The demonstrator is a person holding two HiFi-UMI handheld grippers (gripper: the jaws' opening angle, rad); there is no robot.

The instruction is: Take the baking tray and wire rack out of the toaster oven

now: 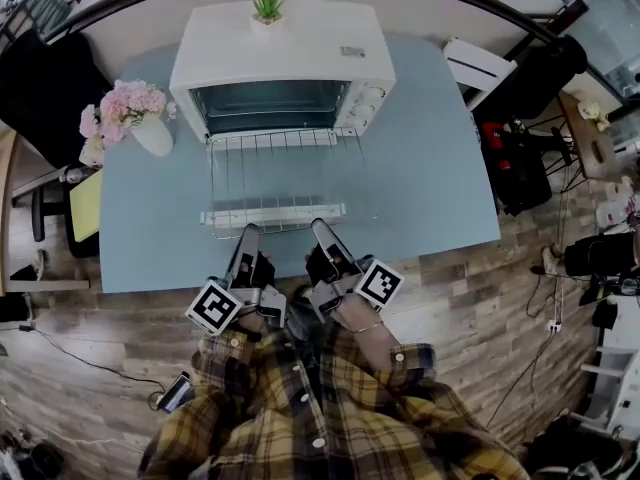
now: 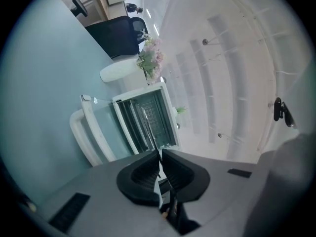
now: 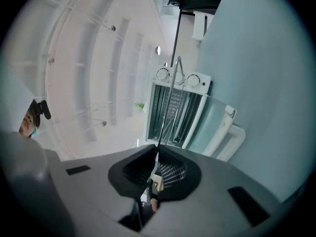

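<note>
The white toaster oven stands at the back of the blue table, its glass door folded down flat with the white handle toward me. The wire rack is drawn out over the door. My left gripper and right gripper are each shut on its near edge. In the left gripper view the rack runs edge-on as a thin wire from the closed jaws to the oven. The right gripper view shows the same wire leaving the jaws. I cannot make out the baking tray.
A white vase of pink flowers sits left of the oven. A small green plant stands on its top. The table's front edge runs just under my grippers. A dark chair is at the left, bags and cables on the floor at the right.
</note>
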